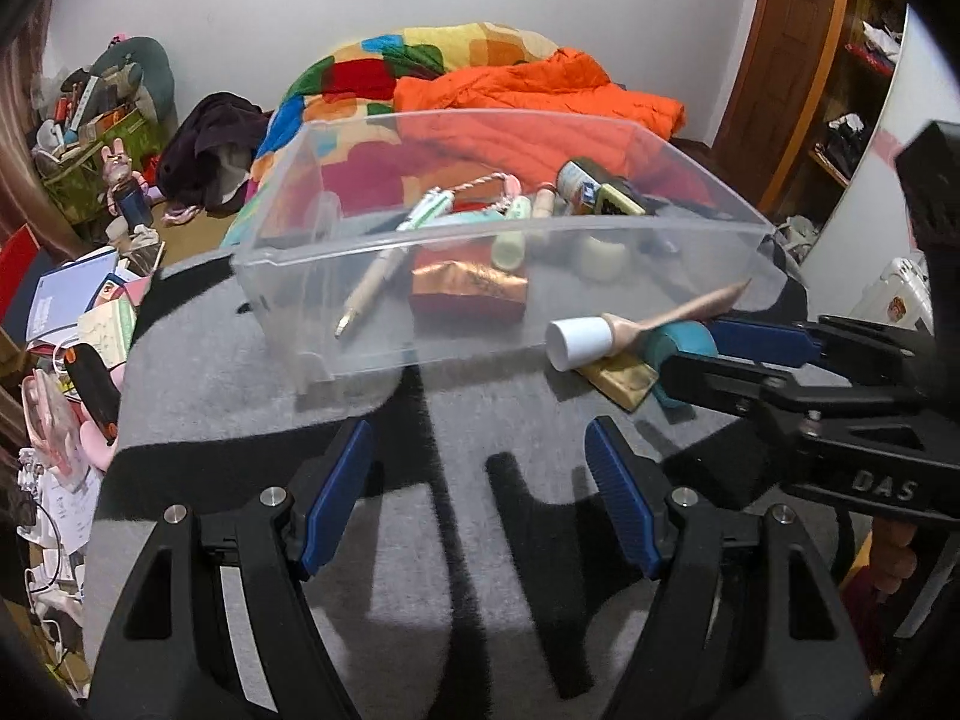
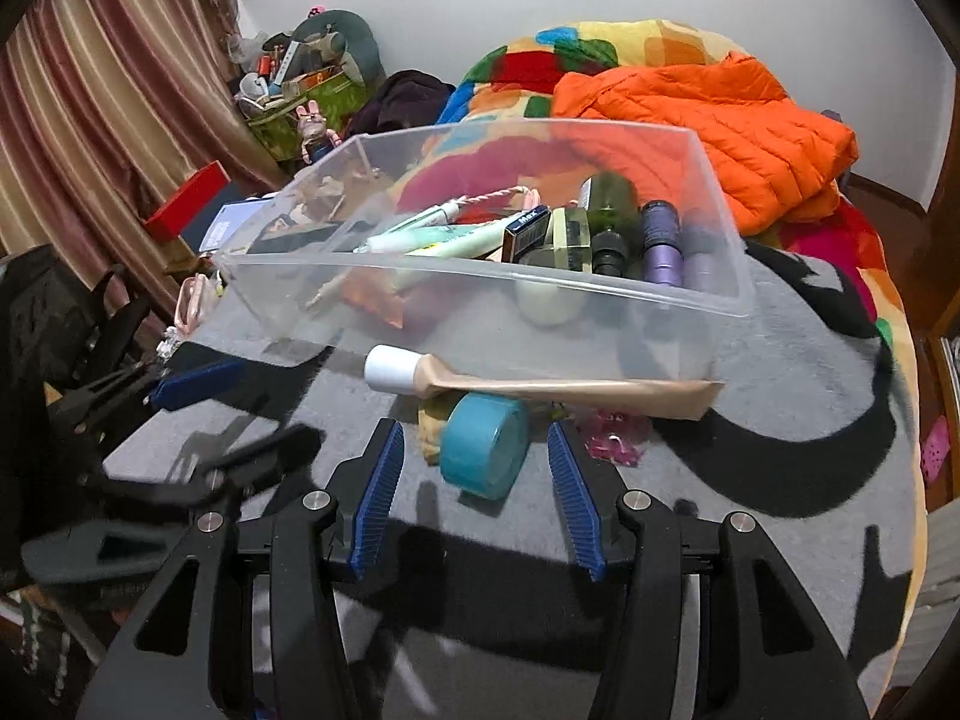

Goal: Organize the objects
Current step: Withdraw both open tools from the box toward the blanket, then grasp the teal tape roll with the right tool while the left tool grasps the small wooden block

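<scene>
Beside clear bin (image 2: 420,324) | right tongs (image 2: 474,468) wide apart around teal tape roll (image 2: 486,450), no contact seen | left tongs (image 1: 480,492) agape, empty

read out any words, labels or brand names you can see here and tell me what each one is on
"DAS": raised letters on the black body of the right claw.
"Marc": partly legible on the dark box inside the clear bin.
Bottle label, booklets: too blurred to read.

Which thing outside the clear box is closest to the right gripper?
The teal tape roll. It sits just ahead of the open right gripper; the beige tube lies farther, against the box.
</scene>
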A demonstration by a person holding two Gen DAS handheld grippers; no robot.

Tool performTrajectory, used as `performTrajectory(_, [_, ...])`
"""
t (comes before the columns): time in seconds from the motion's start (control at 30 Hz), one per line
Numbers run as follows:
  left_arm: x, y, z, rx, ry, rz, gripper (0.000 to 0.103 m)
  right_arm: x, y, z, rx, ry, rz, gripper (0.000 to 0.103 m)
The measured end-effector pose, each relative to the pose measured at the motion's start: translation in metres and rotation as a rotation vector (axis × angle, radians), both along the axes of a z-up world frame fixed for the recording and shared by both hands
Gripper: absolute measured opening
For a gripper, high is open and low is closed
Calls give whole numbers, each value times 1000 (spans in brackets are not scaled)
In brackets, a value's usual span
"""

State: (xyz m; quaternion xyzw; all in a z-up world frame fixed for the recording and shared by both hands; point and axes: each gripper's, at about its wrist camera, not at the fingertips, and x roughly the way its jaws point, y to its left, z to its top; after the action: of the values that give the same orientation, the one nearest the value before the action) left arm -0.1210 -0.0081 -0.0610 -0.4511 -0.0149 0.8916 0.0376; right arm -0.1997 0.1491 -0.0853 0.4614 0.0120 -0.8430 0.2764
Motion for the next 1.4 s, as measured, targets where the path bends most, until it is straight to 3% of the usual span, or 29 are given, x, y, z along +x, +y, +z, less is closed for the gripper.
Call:
performTrajectory(0.27, [-16, 29, -6, -3, -38, -61, 73, 5, 20, 2, -19, 19, -10, 18])
performTrajectory(0.5, [-38, 56, -15, -42, -81, -85, 73, 12, 46, 10, -51, 51, -45, 16])
performTrajectory(0.7, [-52, 65, -23, -54, -99, -45, 73, 19, 68, 17, -75, 70, -79, 17])
performTrajectory(1.03, [-33, 55, -21, -33, -58, -36, 23, 22, 74, 19, -97, 77, -80, 17])
performTrajectory(1.4, [17, 27, -16, -30, -34, -22, 23, 29, 60, 23, -83, 81, -58, 16])
